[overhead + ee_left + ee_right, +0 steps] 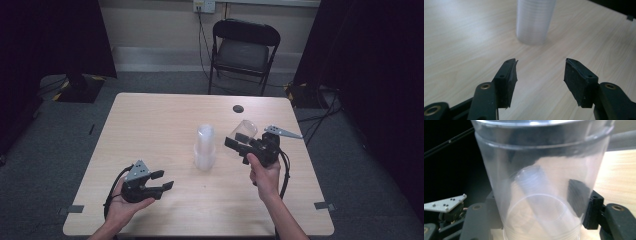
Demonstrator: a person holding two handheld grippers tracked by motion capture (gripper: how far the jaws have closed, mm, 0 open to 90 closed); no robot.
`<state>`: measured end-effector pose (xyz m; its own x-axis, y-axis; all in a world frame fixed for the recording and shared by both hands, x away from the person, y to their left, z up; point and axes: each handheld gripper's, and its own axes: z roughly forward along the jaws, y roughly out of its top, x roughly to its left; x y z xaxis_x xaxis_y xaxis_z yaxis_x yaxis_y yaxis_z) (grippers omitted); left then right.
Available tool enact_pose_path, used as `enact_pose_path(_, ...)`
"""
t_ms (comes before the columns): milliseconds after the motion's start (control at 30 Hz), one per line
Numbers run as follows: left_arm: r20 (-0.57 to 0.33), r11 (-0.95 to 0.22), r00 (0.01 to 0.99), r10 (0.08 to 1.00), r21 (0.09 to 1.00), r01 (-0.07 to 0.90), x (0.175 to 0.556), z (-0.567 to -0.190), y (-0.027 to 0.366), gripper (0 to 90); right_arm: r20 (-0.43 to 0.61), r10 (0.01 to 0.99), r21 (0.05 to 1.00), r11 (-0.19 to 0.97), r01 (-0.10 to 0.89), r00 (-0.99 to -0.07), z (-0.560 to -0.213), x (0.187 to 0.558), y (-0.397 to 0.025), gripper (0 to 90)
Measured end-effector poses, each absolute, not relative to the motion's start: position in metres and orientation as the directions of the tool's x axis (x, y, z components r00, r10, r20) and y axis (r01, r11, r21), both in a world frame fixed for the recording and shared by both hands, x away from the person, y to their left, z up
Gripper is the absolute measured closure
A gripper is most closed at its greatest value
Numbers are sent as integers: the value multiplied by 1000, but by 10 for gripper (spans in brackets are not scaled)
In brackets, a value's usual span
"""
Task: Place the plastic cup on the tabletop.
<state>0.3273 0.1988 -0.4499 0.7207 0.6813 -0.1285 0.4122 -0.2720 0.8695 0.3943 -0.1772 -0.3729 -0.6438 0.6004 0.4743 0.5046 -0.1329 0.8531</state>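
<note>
right gripper (239,145) fingers clamped on a clear cup (244,131), held tilted above the surface (150,125), just right of the cup stack (205,147). left gripper (162,180) fingers spread, empty, near front edge.

Clear plastic cup (541,182) and cup stack (205,147)

Cup tilted, held off the counter; the frosted stack stands upright mid-counter, just beside it.
</note>
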Motion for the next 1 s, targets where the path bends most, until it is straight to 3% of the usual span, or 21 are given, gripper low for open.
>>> enact_pose_path(267, -73, -270, 752, 655, 907, 324, 328, -436, 185, 425, 498, 579, 834, -117, 539, -645, -384, 383, -176, 360)
enact_pose_path(367, -77, -295, 751, 656, 890, 349, 330, -432, 178, 422, 503, 578, 828, -109, 551, -643, -386, 380, -176, 361)
enact_pose_path(567, -74, -311, 783, 617, 892, 329, 343, -417, 152, 297, 516, 563, 816, -96, 570, -645, -384, 373, -175, 361)
enact_pose_path(667, -66, -320, 813, 579, 898, 301, 346, -413, 135, 283, 519, 560, 816, -100, 569, -646, -385, 371, -176, 360)
enact_pose_path(700, -64, -323, 826, 560, 901, 289, 348, -412, 124, 222, 522, 550, 817, -106, 566, -651, -387, 369, -177, 359)
enact_pose_path(800, -72, -315, 839, 539, 907, 280, 350, -416, 111, 242, 532, 552, 809, -107, 578, -642, -390, 368, -180, 359)
enact_pose_path(933, -63, -322, 851, 521, 909, 265, 351, -420, 100, 370, 544, 547, 801, -114, 587, -636, -394, 366, -182, 359)
enact_pose_path(1000, -63, -313, 853, 518, 914, 257, 351, -422, 97, 379, 558, 537, 793, -123, 596, -632, -397, 365, -182, 359)
